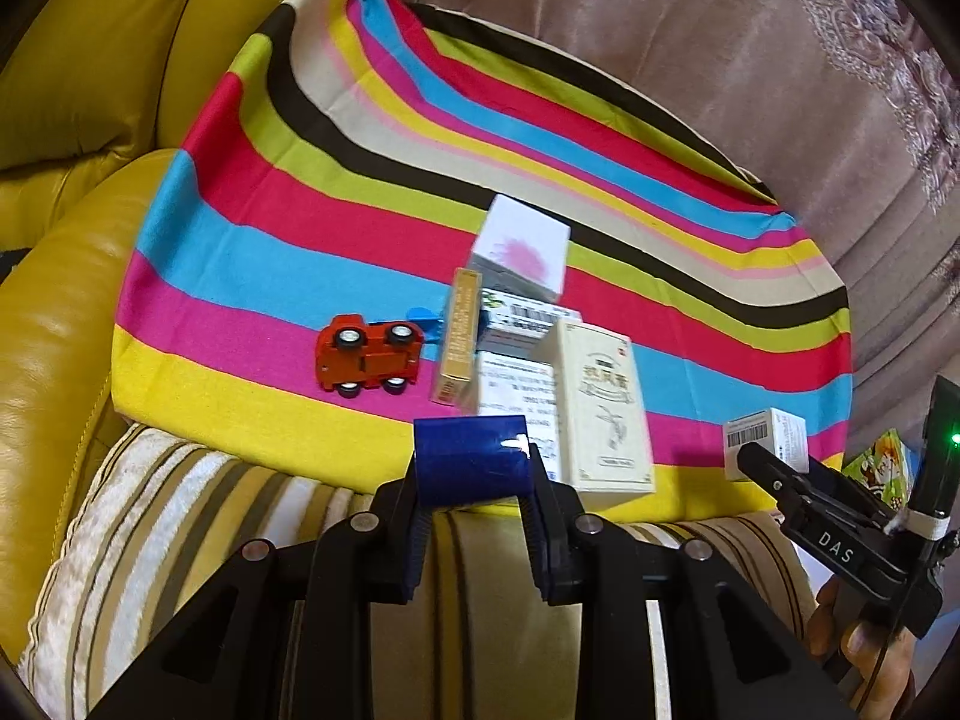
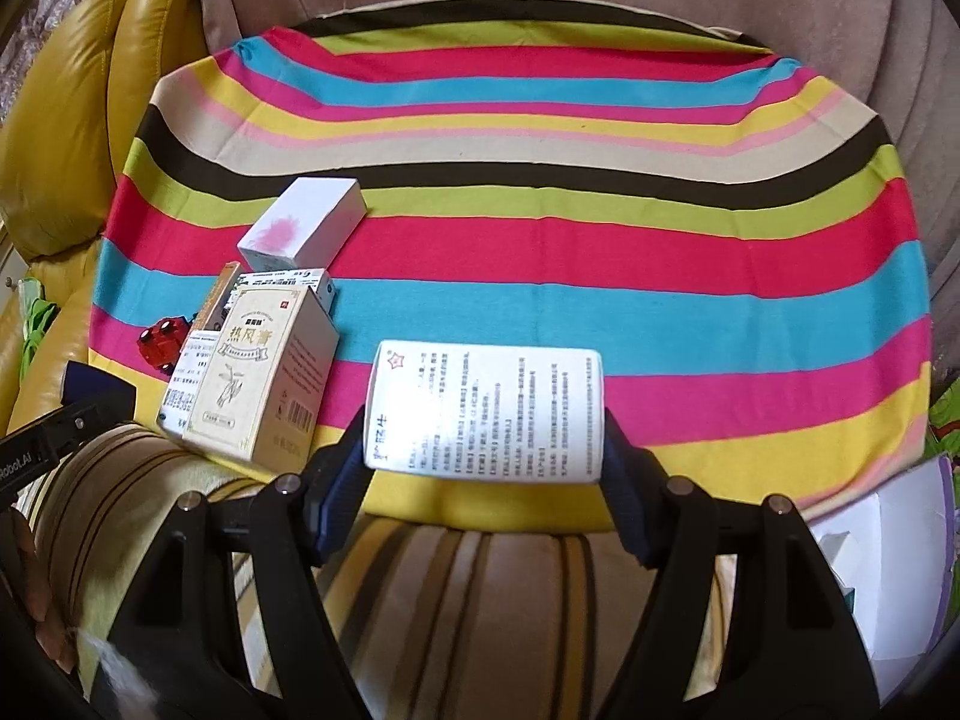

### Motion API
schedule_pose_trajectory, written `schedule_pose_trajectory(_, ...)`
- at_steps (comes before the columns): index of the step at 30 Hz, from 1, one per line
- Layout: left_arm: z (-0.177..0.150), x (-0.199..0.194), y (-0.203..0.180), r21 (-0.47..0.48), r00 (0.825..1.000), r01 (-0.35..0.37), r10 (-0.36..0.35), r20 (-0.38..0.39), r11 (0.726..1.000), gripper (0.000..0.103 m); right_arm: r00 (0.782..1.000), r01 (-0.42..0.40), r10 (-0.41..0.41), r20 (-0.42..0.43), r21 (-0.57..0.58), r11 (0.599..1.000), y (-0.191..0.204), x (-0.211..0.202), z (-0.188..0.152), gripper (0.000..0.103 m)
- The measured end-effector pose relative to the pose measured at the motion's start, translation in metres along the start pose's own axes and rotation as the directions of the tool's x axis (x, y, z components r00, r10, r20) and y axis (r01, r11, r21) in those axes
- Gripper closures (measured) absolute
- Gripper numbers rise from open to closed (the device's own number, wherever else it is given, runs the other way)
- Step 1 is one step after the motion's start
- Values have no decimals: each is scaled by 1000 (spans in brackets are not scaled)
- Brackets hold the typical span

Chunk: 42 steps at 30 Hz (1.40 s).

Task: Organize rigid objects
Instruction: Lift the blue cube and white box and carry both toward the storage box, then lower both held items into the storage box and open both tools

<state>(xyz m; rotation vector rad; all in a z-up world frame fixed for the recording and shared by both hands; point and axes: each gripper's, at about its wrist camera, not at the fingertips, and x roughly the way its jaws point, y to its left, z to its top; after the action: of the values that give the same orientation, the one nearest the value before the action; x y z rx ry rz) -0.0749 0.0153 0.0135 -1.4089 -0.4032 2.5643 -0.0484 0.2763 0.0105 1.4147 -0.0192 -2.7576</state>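
Above the near edge of the striped cloth, the right gripper has its jaws spread wide and clamped on the two ends of a white printed box, lifted clear of the fabric. The left gripper is nearly closed, pinching a small blue block between its pads. Behind it a cream box, other cartons and an overturned red toy car lie clustered together on the cloth.
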Motion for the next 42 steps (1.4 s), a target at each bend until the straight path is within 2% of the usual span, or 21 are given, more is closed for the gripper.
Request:
schedule_pose_trajectory(10, -13, -3, -53, 119, 1000, 26, -24, -16, 993, 75, 999, 4, -6, 35, 58, 998, -24, -29, -18, 31)
schedule_pose_trajectory(18, -26, 8, -104, 236, 996, 72, -59, -64, 969, 75, 998, -27, 20, 54, 132, 991, -49, -47, -29, 31)
schedule_pose_trajectory(25, -34, 19, -139, 301, 991, 107, -76, -112, 948, 75, 997, -22, 8, 73, 195, 981, -77, -62, -38, 31)
schedule_pose_trajectory(34, -49, 31, -189, 388, 980, 159, -99, -171, 908, 75, 993, 55, -80, 85, 264, 963, -122, -81, -62, 31)
schedule_pose_trajectory(42, -70, 39, -240, 473, 963, 231, -130, -237, 851, 75, 989, 107, -133, 57, 335, 936, -161, -88, -87, 31)
